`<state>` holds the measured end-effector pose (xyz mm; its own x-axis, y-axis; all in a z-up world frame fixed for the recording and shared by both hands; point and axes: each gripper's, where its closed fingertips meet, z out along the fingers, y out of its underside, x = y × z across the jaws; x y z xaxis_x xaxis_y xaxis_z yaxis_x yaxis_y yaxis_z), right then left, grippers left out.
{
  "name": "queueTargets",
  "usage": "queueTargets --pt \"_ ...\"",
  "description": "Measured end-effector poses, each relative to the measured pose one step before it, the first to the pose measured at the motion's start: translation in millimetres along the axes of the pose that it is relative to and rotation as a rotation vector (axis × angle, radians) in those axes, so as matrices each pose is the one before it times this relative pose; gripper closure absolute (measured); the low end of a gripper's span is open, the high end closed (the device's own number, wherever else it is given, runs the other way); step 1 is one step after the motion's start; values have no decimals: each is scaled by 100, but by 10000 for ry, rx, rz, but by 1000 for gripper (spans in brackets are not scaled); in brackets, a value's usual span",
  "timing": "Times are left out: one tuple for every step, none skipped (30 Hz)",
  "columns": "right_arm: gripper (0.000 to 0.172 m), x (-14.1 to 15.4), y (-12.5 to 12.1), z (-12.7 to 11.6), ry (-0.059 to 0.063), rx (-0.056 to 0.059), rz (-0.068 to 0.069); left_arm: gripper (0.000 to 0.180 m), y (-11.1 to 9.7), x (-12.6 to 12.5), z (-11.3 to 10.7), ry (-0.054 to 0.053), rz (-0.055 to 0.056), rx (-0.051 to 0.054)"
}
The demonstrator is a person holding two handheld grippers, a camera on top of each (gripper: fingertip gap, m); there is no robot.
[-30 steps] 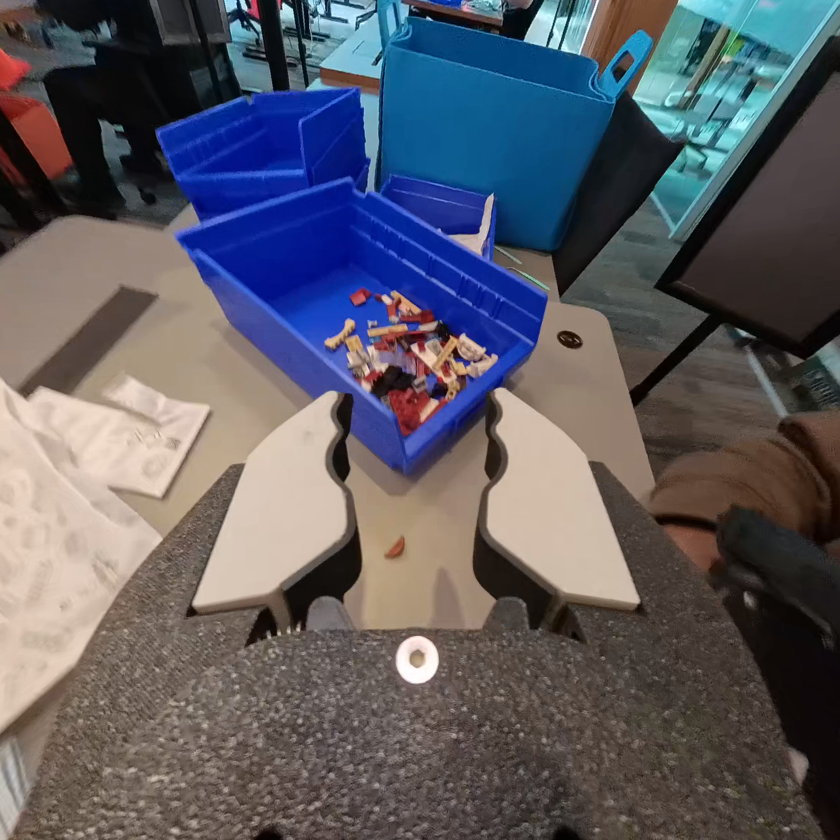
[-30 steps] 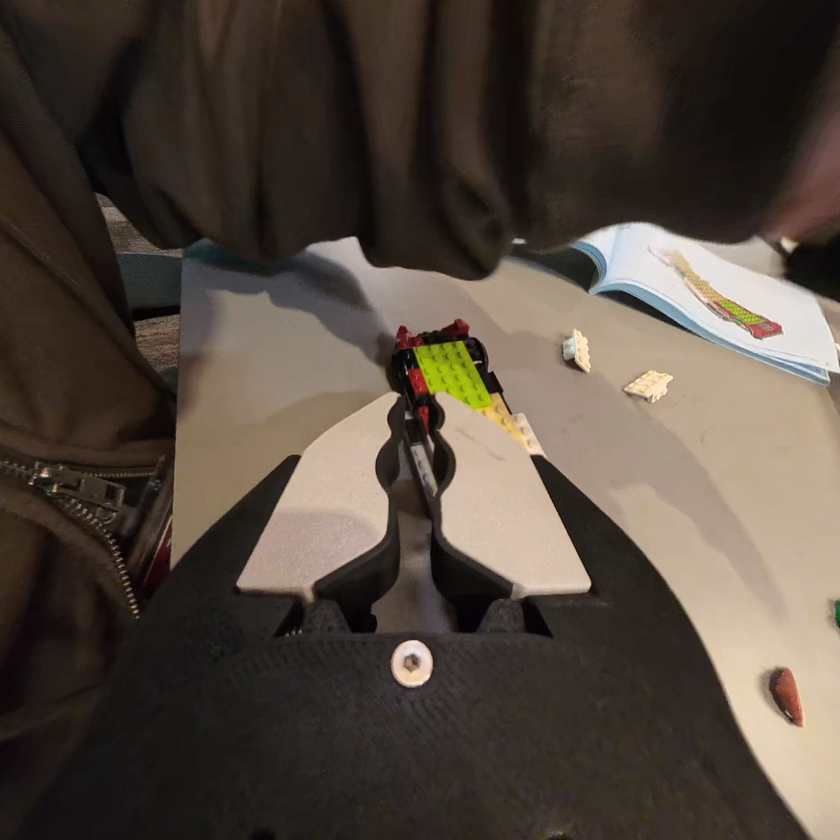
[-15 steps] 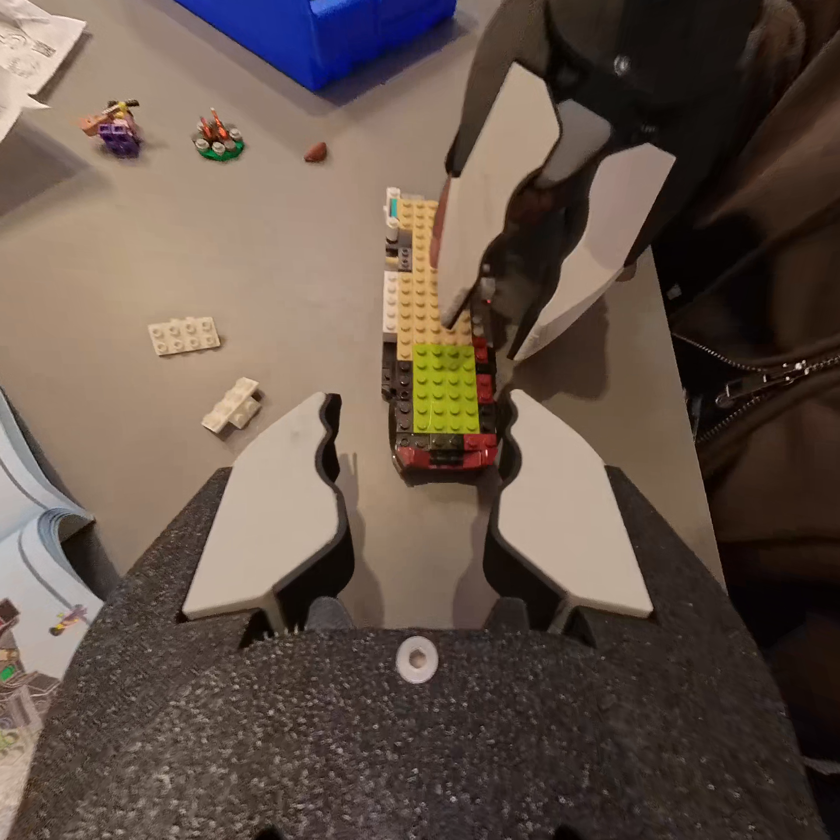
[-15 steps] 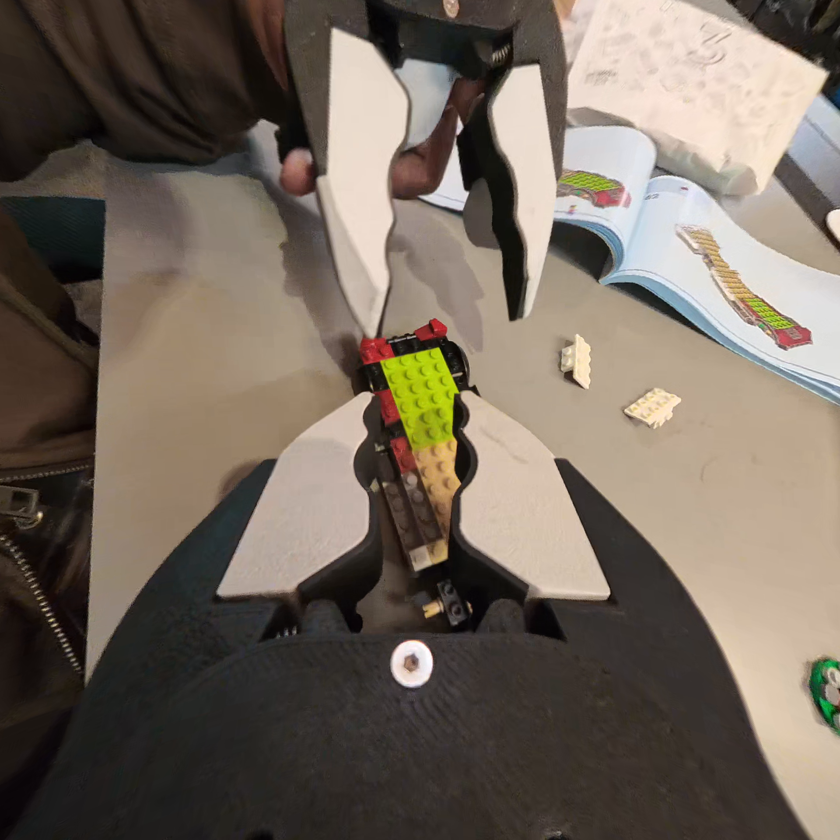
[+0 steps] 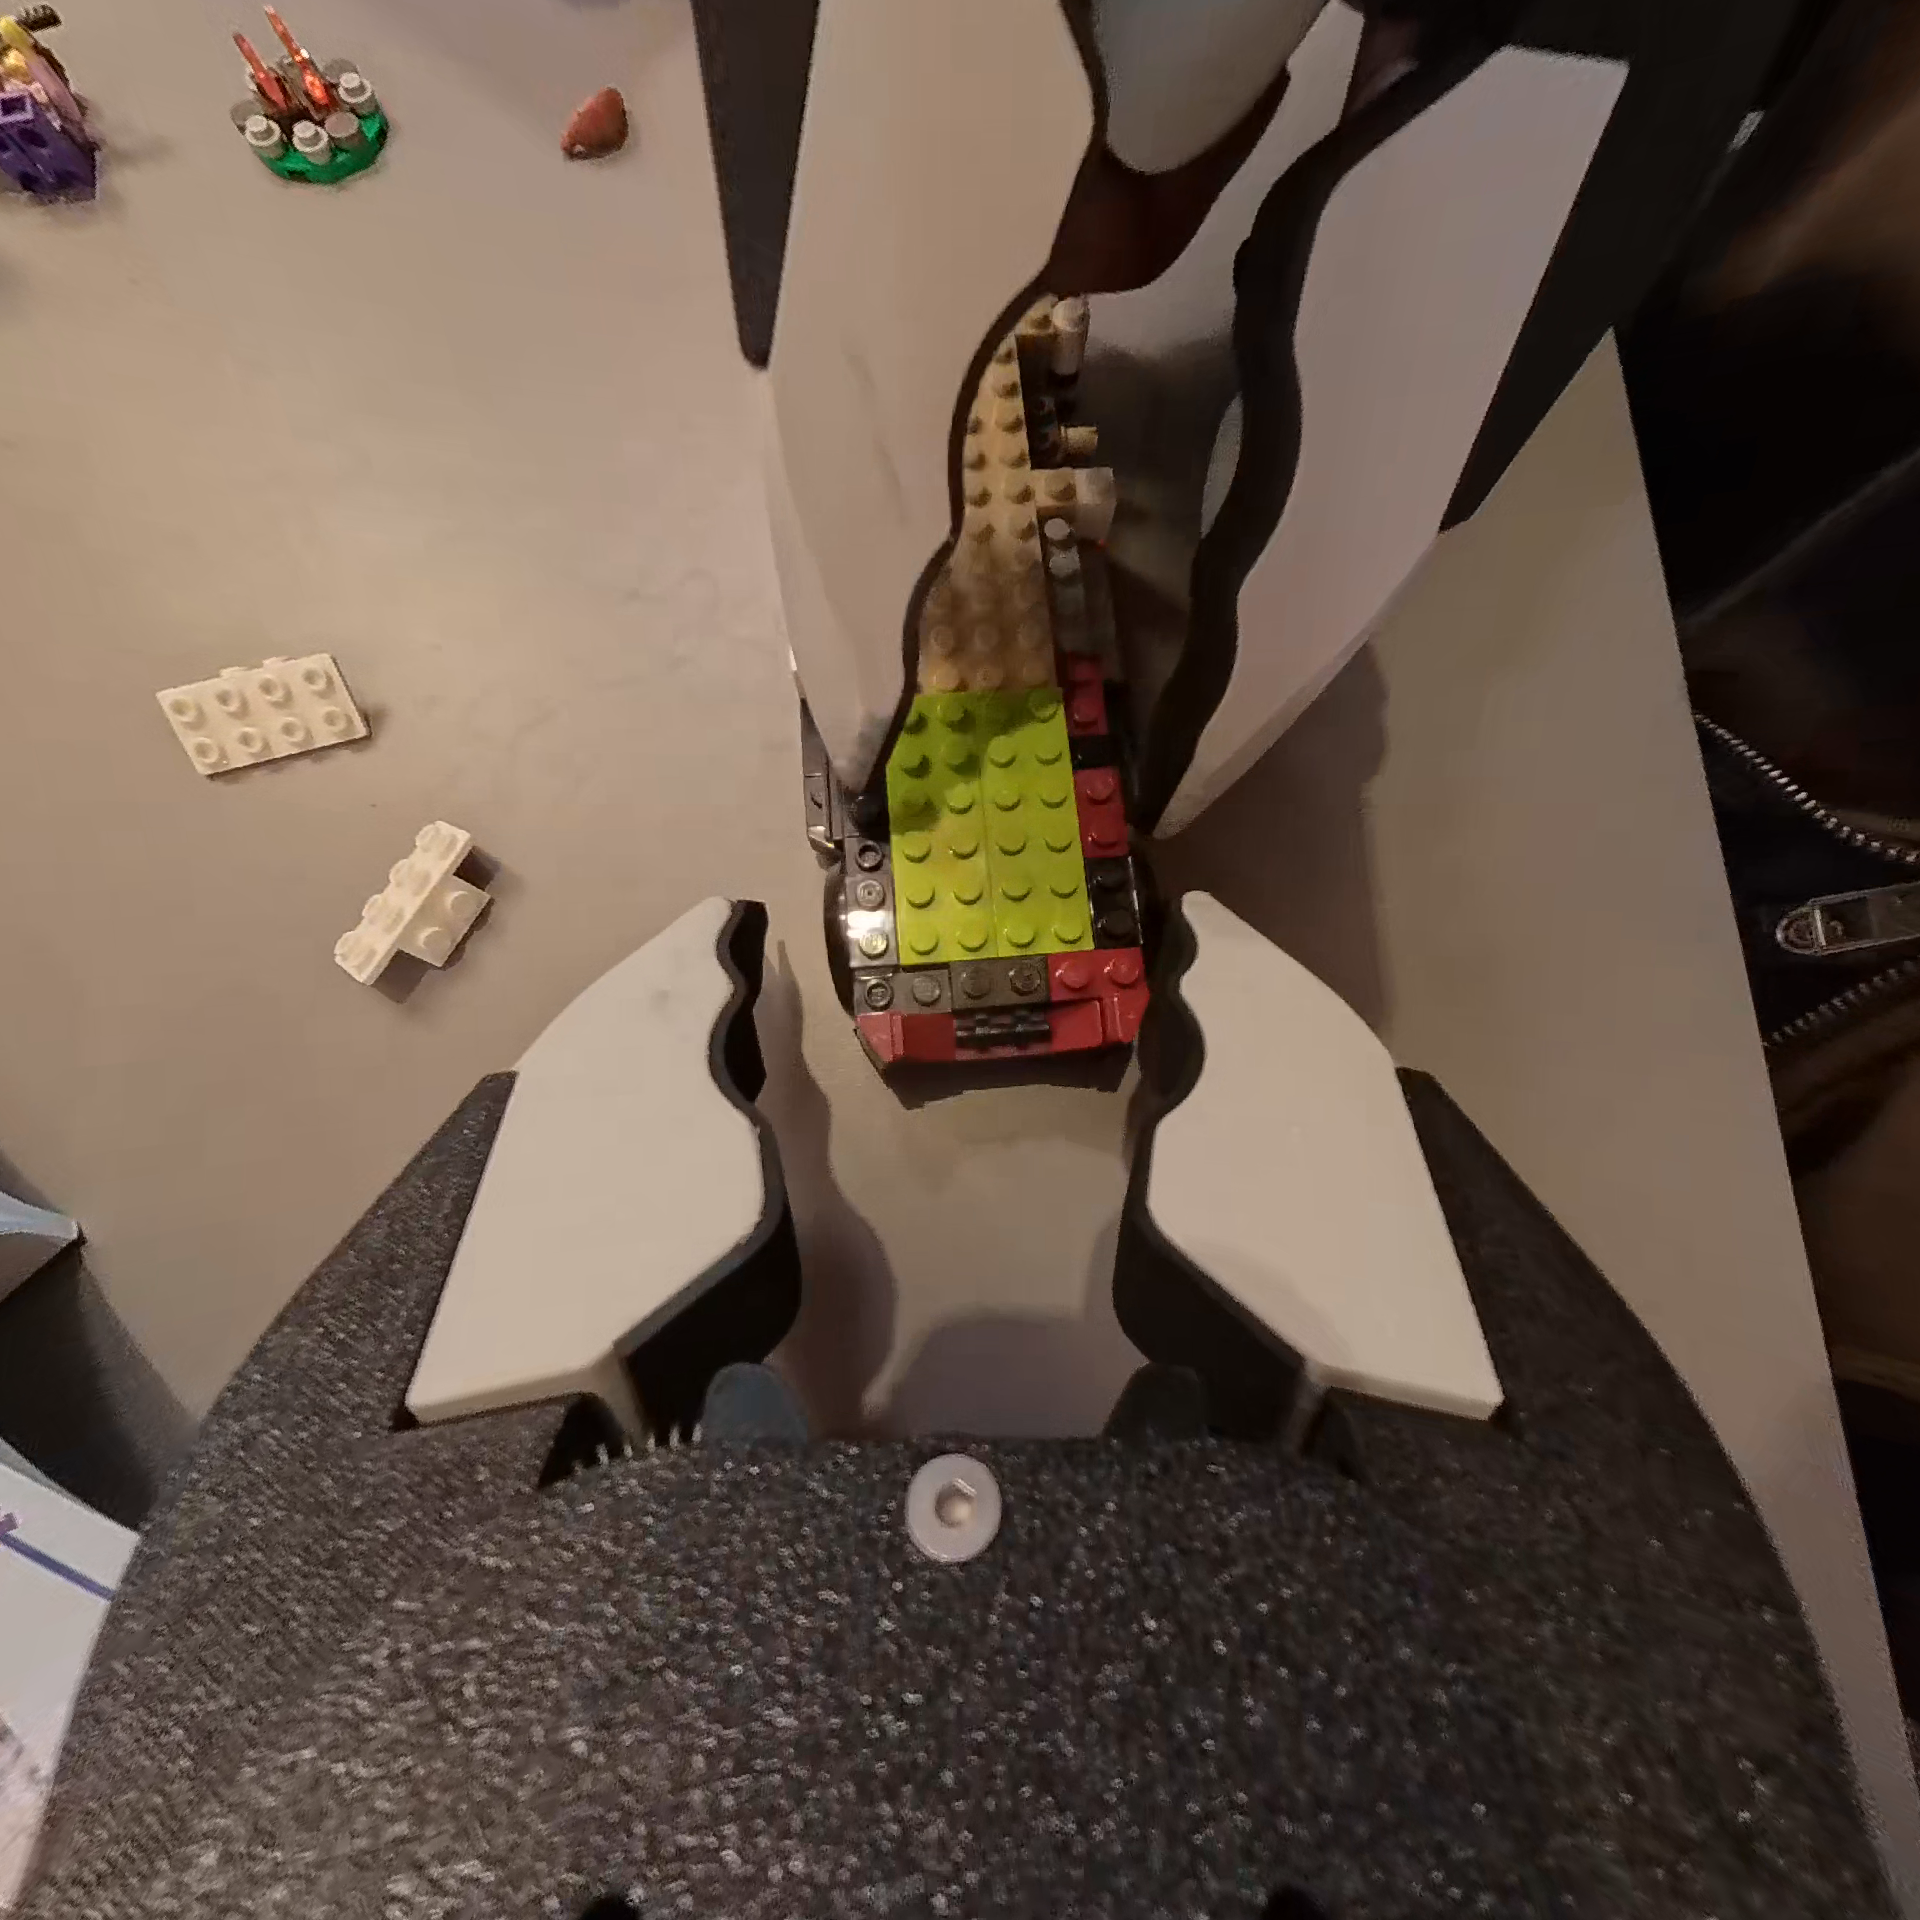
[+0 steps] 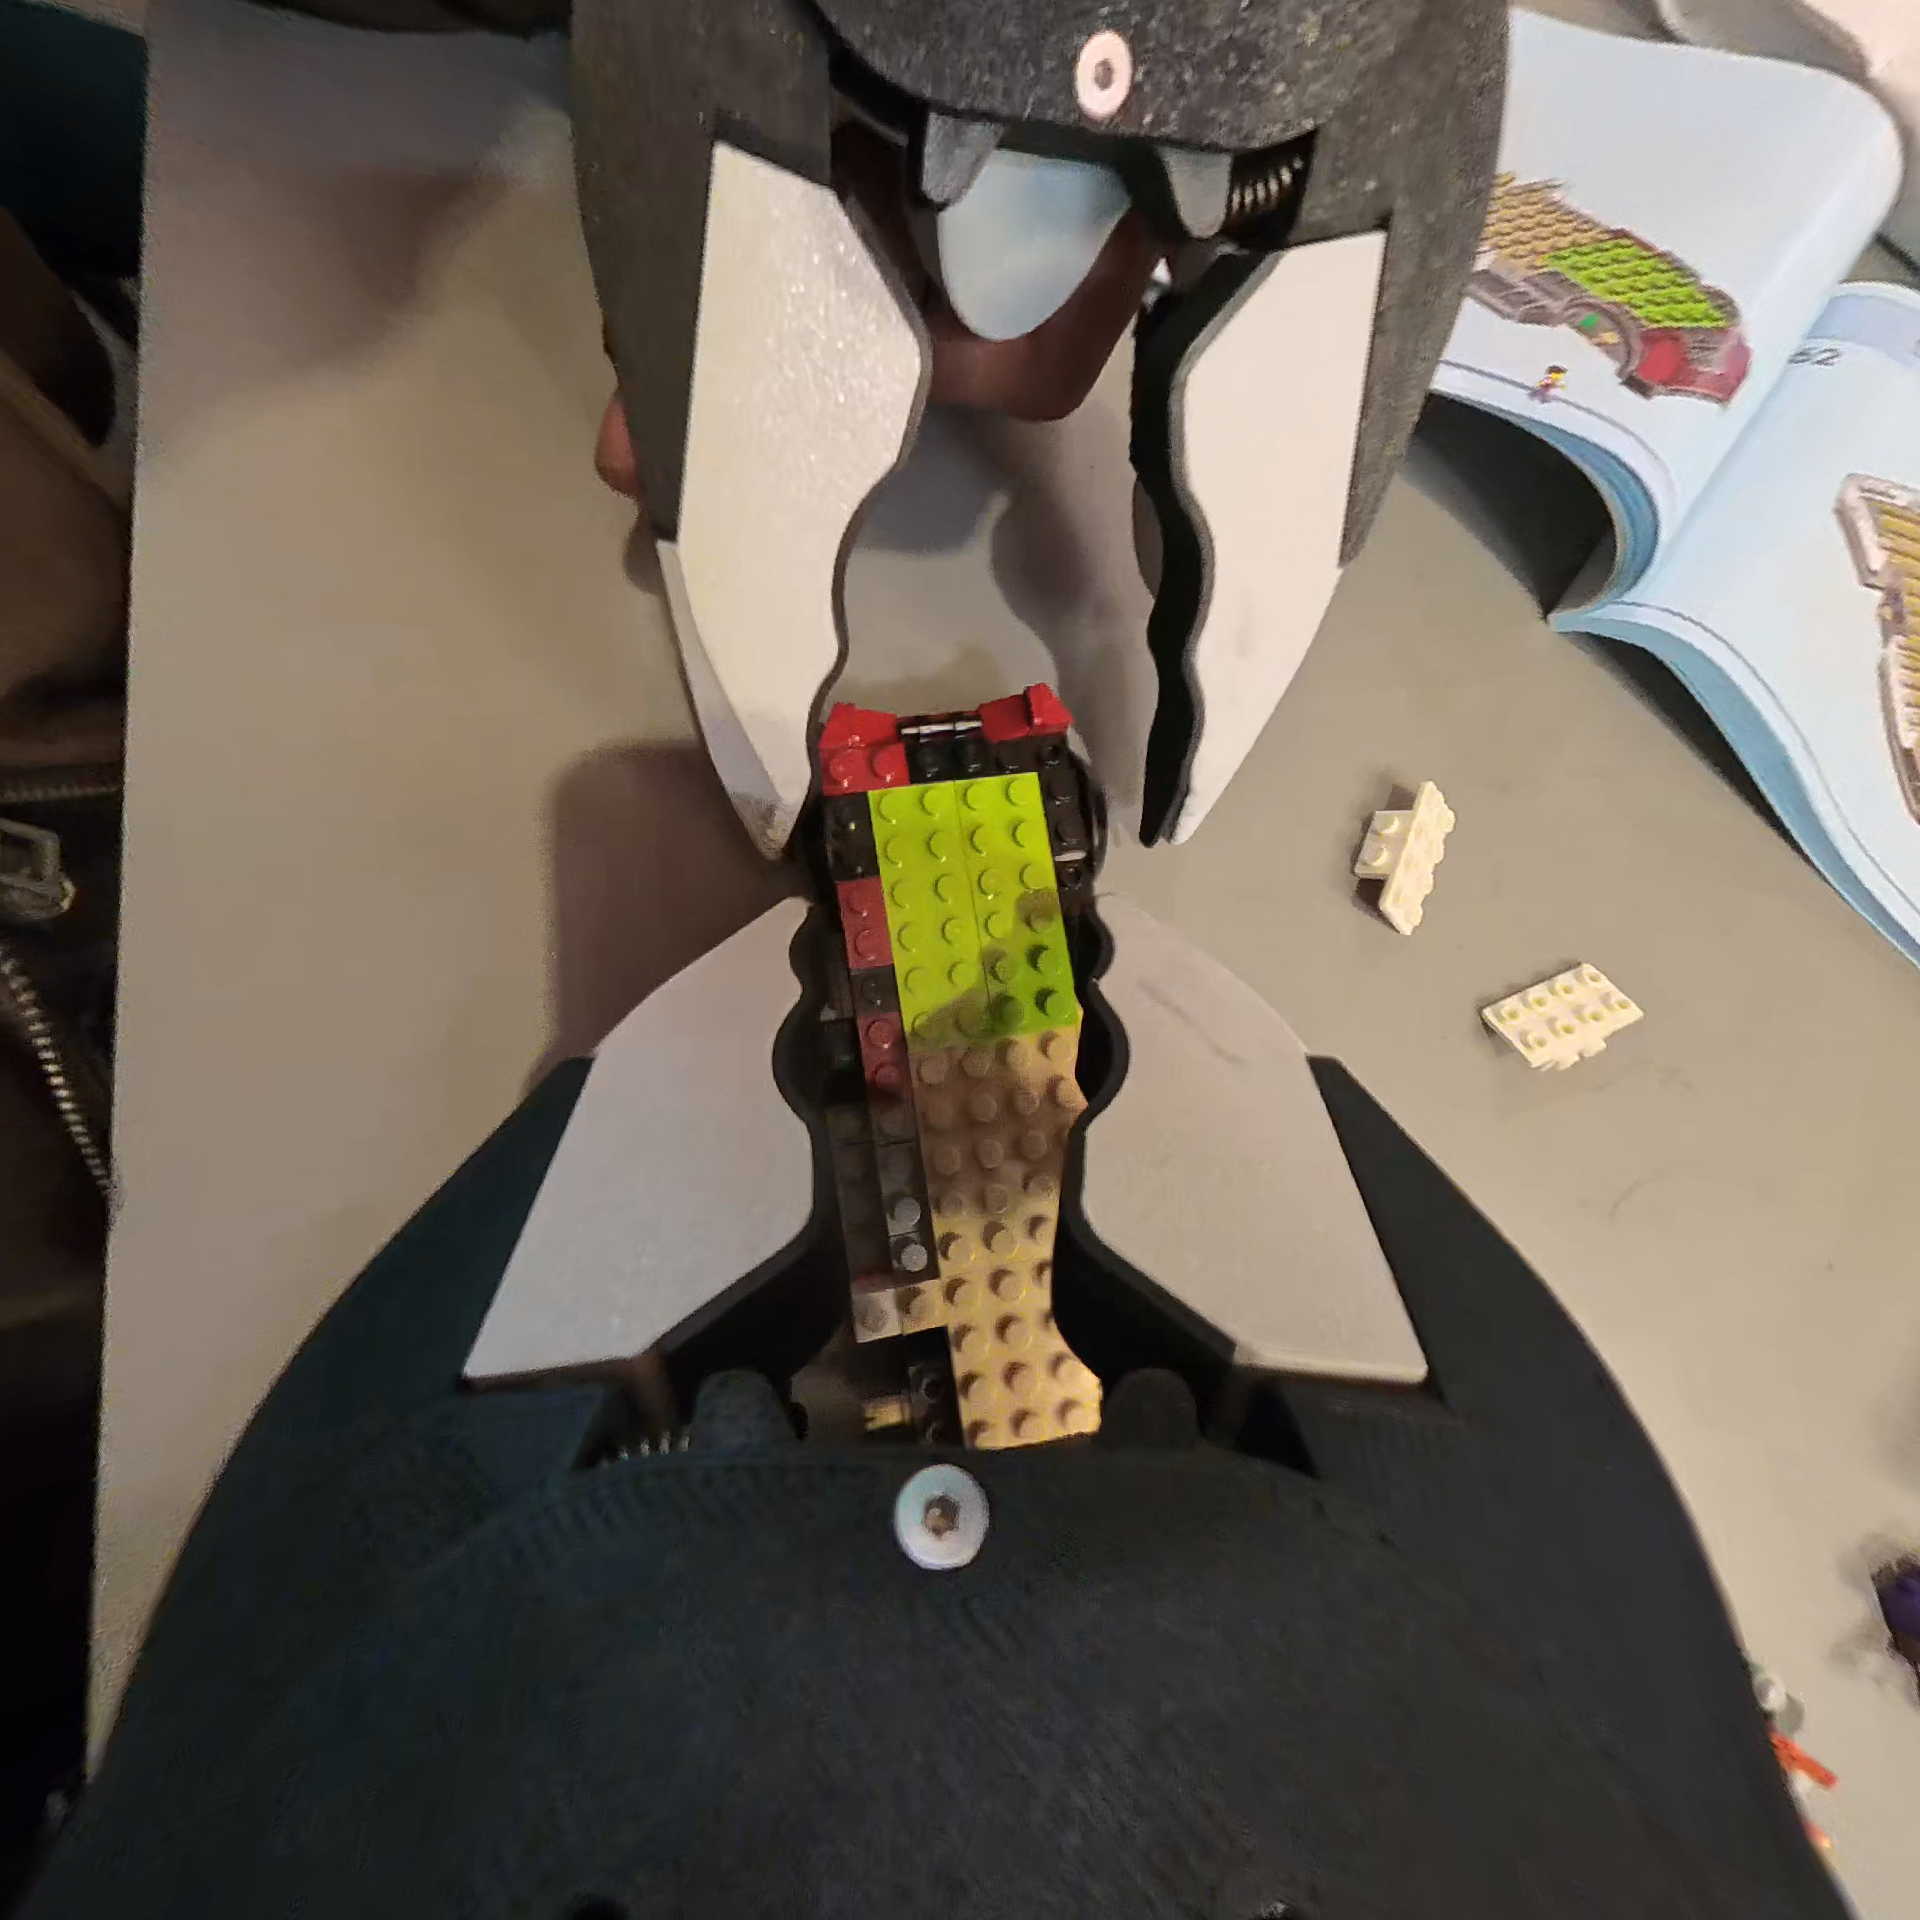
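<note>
A long brick model point(image 5: 987, 831) with lime green, tan, dark red and black plates lies flat on the grey table point(image 5: 520, 520). My left gripper point(image 5: 963, 909) is open wide. Its tips stand on either side of the model's dark red end, with table showing between pads and bricks. My right gripper point(image 6: 954, 920) comes from the opposite end and is open. Its fingers point(image 6: 686, 1143) run along both long sides of the model point(image 6: 966, 904), and a dark gap shows at one side in the left wrist view. The left gripper also shows in the right wrist view point(image 6: 971, 831).
A white plate point(image 5: 265, 712) and a white bracket piece point(image 5: 416, 904) lie left of the model. A green round build point(image 5: 312, 109), a brown piece point(image 5: 597, 123) and a purple build point(image 5: 42, 135) lie farther off. An open booklet point(image 6: 1662, 343) lies nearby. A person's zipped jacket point(image 5: 1818, 831) is beyond the table edge. The grippers are tip to tip, or close to it. My left gripper's tips are some 6 cm from the white bracket piece point(image 5: 416, 904). The right camera catches it too, in the right wrist view point(image 6: 1400, 843).
My left gripper swung from the blue bin to the model, moved in on its red end and opened wider. My right gripper opened from a near-shut pinch on the model and now straddles it.
</note>
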<state>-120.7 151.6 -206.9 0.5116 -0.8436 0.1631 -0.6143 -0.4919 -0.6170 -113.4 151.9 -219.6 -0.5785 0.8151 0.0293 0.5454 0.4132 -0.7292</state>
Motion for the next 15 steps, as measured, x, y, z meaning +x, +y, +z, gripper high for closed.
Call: queueTargets --pt "126 -35 73 172 -121 -98 -137 107 21 36 60 17 7 -12" --pt "126 2 -42 116 -120 -27 -55 109 14 52 44 37 -3 0" --pt "126 24 -2 108 -110 -45 -24 110 -4 56 27 36 -6 10" --pt "127 83 -22 71 -58 -8 -27 113 2 18 22 21 1 6" --pt "128 59 -34 45 -58 15 -8 116 14 30 14 27 6 0" --pt "128 17 -4 30 -96 12 40 118 12 11 17 5 12 1" --pt "129 -3 17 7 -106 25 54 118 -3 4 5 4 10 -2" --pt "129 10 6 -18 -83 34 46 118 10 -1 6 12 -9 -4" --pt "129 2 24 -16 -79 15 59 118 -5 -14 9 7 -13 -9" --pt "130 -7 -2 -14 -53 0 28 118 7 -4 23 -4 6 -23" --pt "131 15 -5 -27 -16 -16 -19 118 -13 9 2 -23 37 -21" --pt "131 -1 -8 -29 -1 -19 -31 118 5 5 -17 -38 73 -20" --pt "132 -14 -27 -17 -16 -6 -22 119 14 19 -28 -25 60 -18" --pt "132 -26 -20 11 -27 15 -13 118 22 41 -23 1 27 -20" --pt "132 -28 -33 16 -27 34 -7 118 28 20 -26 17 -9 -5"
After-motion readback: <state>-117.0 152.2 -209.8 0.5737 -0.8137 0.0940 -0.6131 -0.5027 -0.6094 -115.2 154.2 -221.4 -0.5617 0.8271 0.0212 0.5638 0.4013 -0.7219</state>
